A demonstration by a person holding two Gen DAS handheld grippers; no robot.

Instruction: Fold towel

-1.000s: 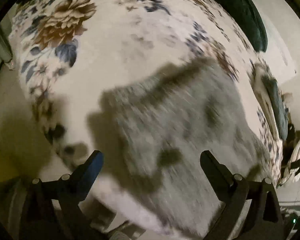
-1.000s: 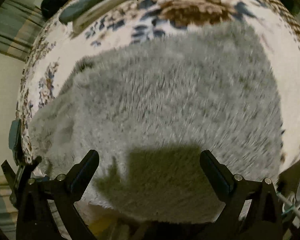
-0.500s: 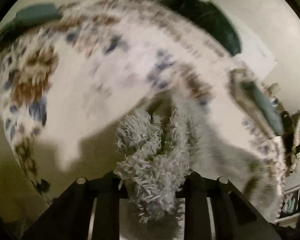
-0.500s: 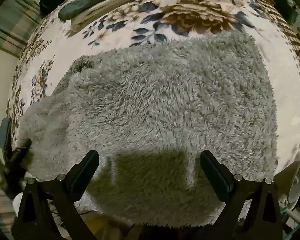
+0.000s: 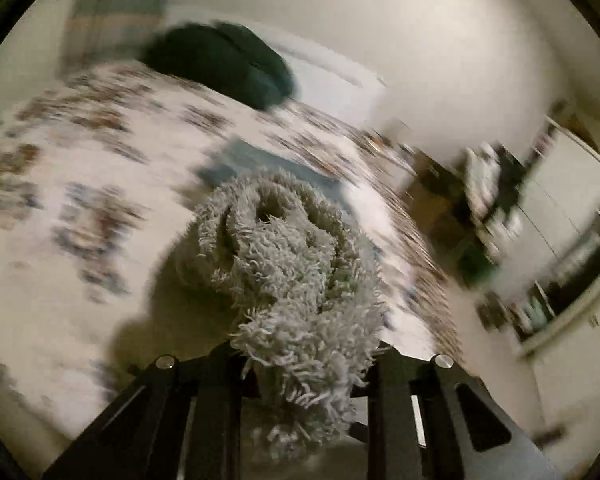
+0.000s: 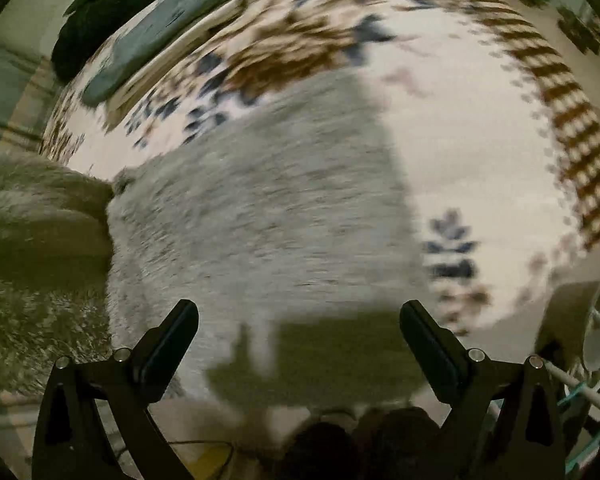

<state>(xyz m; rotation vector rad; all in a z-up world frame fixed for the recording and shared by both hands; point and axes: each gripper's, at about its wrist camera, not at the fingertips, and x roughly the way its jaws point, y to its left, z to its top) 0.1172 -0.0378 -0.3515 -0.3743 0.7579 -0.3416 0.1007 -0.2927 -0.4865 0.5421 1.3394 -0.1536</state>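
Towel (image 5: 296, 280), grey and shaggy, is lying on the floral bedspread (image 5: 80, 168), one end bunching up from the bed where the left tongs (image 5: 308, 356) are clenching it for folding over. The right tongs (image 6: 300, 320) are hovering released above its flat part, whose long axis is running leftward toward that raised end.

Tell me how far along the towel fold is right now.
Early. Done: the left gripper is shut on a bunched edge of the grey towel. In hand: that edge is raised off the floral bedspread; the rest lies flat. The right gripper is open above the towel, holding nothing. Left: carry the lifted edge across, lay it down and flatten; no finished fold shows.
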